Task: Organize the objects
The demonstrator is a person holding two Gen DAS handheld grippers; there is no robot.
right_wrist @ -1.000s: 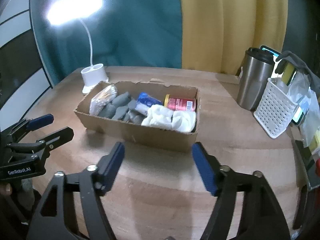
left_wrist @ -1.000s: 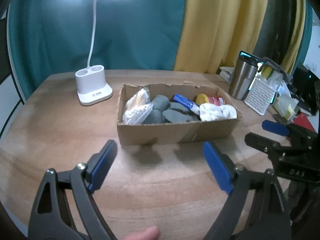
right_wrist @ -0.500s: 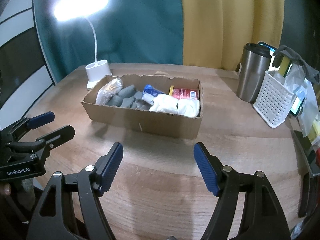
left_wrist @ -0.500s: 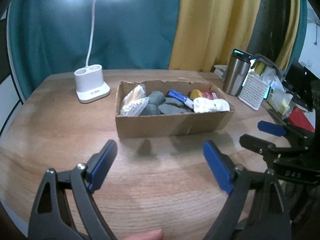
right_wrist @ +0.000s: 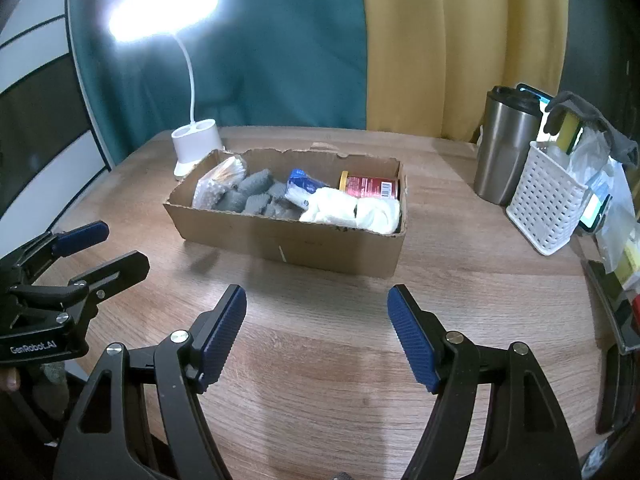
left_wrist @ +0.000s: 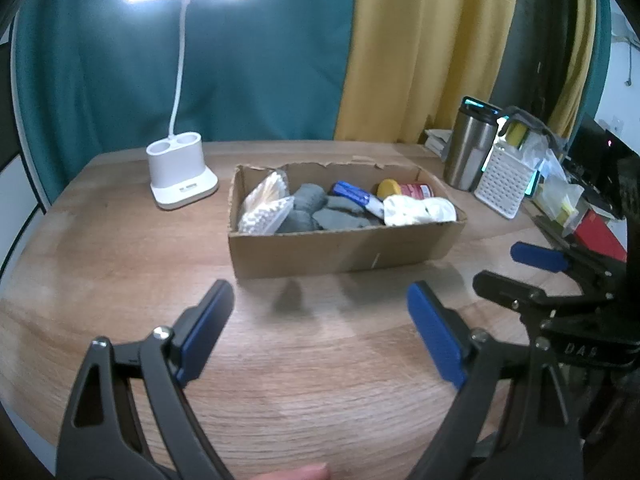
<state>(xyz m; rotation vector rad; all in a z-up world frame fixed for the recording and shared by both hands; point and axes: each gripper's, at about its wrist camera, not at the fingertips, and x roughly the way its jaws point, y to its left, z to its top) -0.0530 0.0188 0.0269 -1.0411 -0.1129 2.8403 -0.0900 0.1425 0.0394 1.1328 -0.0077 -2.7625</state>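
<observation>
Bare wooden table (right_wrist: pixel 320 360) lies open in front of both my grippers, right up to the near wall of the cardboard box (left_wrist: pixel 344 246), which blocks the middle. Left of the box, the white lamp base (left_wrist: pixel 182 178) stands near its far corner, with clear tabletop nearer me. To the right, the steel tumbler (right_wrist: pixel 506 148) and white perforated basket (right_wrist: pixel 546 204) crowd the table's edge, leaving a lane between them and the box.

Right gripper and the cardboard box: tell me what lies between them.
Only bare wooden table lies between the right gripper and the cardboard box, as the right wrist view shows.
</observation>
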